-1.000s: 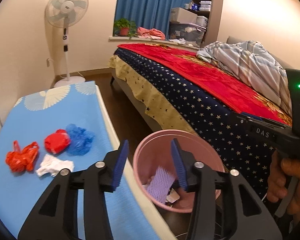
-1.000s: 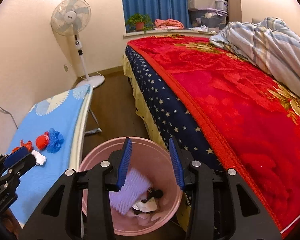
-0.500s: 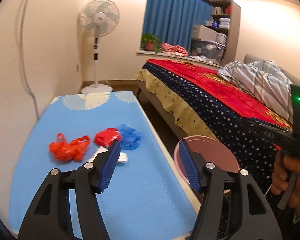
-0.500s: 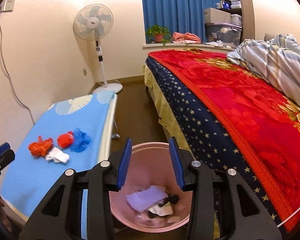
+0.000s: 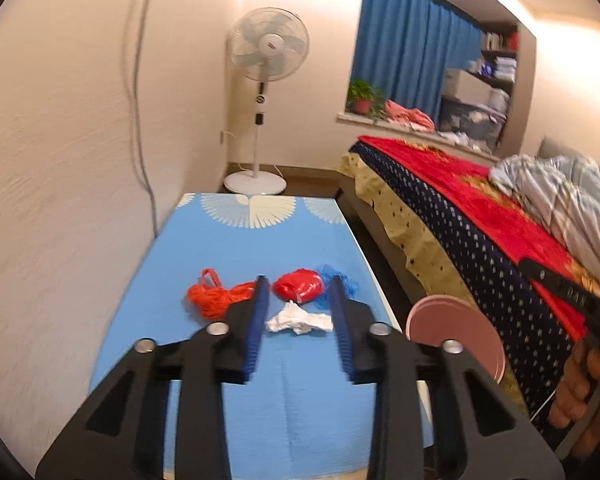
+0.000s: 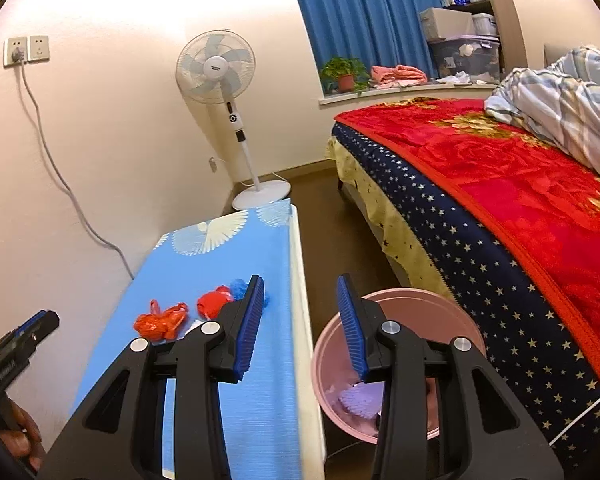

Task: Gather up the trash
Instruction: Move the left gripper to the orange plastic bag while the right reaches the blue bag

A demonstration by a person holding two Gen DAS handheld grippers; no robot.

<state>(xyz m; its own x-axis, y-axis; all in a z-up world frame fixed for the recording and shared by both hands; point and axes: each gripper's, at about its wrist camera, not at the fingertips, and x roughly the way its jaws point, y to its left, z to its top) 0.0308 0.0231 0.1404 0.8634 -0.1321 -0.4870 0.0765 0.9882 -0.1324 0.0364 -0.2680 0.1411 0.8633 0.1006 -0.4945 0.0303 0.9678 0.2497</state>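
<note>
left wrist | crumpled white tissue (image 5: 299, 319) on blue table (image 5: 240, 248) | both grippers (image 5: 299, 320) (image 6: 300, 326) apart, empty

A white pedestal fan (image 5: 267, 50) stands in the corner by the cream wall, beside blue curtains (image 6: 364, 12) and a potted plant (image 6: 343, 73) on the sill. The bed carries a red floral blanket (image 6: 512, 176) over a navy star-print sheet (image 6: 476, 256), with a striped quilt (image 5: 560, 200) bunched at its head; a grey cable (image 6: 56, 168) hangs from a wall socket (image 6: 17, 51)
</note>
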